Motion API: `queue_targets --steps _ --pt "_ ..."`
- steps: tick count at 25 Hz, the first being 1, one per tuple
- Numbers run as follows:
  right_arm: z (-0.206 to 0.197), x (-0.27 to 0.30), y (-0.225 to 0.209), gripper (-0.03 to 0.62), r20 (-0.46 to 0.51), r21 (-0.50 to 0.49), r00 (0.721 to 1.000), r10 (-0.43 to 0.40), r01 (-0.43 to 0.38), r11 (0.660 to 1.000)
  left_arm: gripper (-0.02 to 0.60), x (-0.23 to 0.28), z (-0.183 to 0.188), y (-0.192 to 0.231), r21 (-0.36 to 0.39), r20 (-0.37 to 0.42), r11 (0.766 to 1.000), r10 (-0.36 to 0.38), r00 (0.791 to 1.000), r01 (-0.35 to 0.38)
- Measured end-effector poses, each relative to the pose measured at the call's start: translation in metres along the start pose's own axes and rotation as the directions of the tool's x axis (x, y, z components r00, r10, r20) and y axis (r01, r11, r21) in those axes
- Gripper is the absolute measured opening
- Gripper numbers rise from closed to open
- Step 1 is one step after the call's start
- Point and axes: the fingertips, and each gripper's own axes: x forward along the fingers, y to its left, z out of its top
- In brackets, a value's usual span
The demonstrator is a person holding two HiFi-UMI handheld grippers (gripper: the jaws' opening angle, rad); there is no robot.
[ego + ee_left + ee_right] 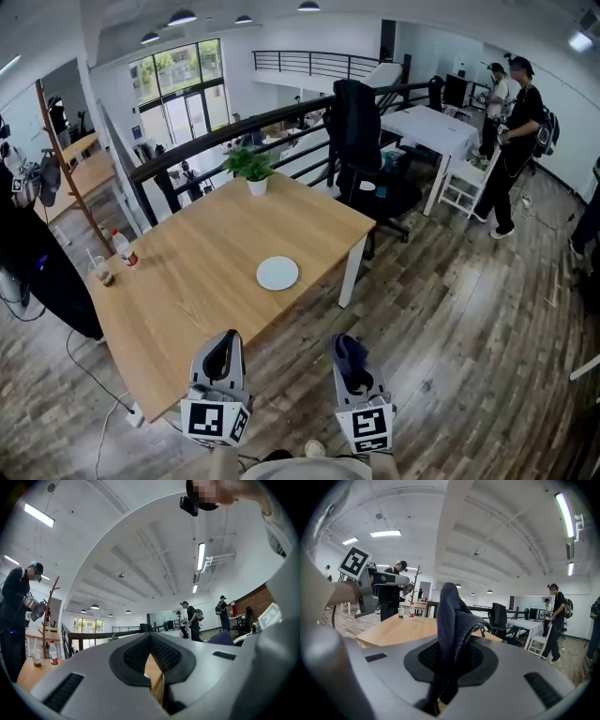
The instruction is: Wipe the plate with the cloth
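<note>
Right gripper (pixel 354 373), closest to the person and low in the head view, is clenched on a dark blue cloth (pixel 348 352). In the right gripper view the cloth (pixel 452 620) stands up in a folded bunch from between the pads and blocks the middle of the scene ahead. Left gripper (pixel 221 352), just beside it, is clamped together with nothing in it; the left gripper view shows its pads (pixel 136 656) meeting at the tips, with a sliver of wood visible below them.

Ahead of both grippers, well apart from them, a round white plate (pixel 277 273) lies flat on the wooden surface (pixel 187 300), near its right edge. The left gripper hangs at the near edge of the surface, while the right one is over the plank floor (pixel 450 309).

Further back on the surface stands a small green plant (pixel 247 163) in a white pot (pixel 257 187). At the left edge are a bottle with a red label (pixel 124 249) and a cup (pixel 101 272) with a straw, close together.

Beyond the surface runs a dark railing (pixel 234 131). To the right are a black office chair (pixel 361 141), a white table (pixel 431 127) and a white chair (pixel 466 183). Two people (pixel 511 141) stand by them.
</note>
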Motion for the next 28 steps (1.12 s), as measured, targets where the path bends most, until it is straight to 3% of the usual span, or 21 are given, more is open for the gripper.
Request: queue_targets --steps 5,9,17,28 --pt "-0.029 0.002 -0.045 0.055 -0.067 0.033 0.998 -0.015 0.017 0.999 0.008 0.031 -0.015 -0.037 -0.037 -0.008 0.998 -0.052 0.999 0.052" --pt "-0.033 0.022 -0.052 0.055 -0.074 0.039 0.997 0.014 -0.011 0.999 0.008 0.045 -0.026 -0.033 -0.054 -0.03 0.998 -0.036 0.999 0.034" --pt "-0.016 0.107 -0.042 0.057 -0.075 0.007 0.988 0.135 -0.135 0.991 0.009 0.111 -0.045 0.02 -0.063 -0.029 0.998 0.024 0.999 -0.026" --pt "0.029 0.266 -0.075 0.055 -0.091 -0.083 0.979 0.182 -0.189 0.978 0.008 0.244 -0.089 0.122 -0.11 -0.058 0.988 0.102 0.993 -0.108"
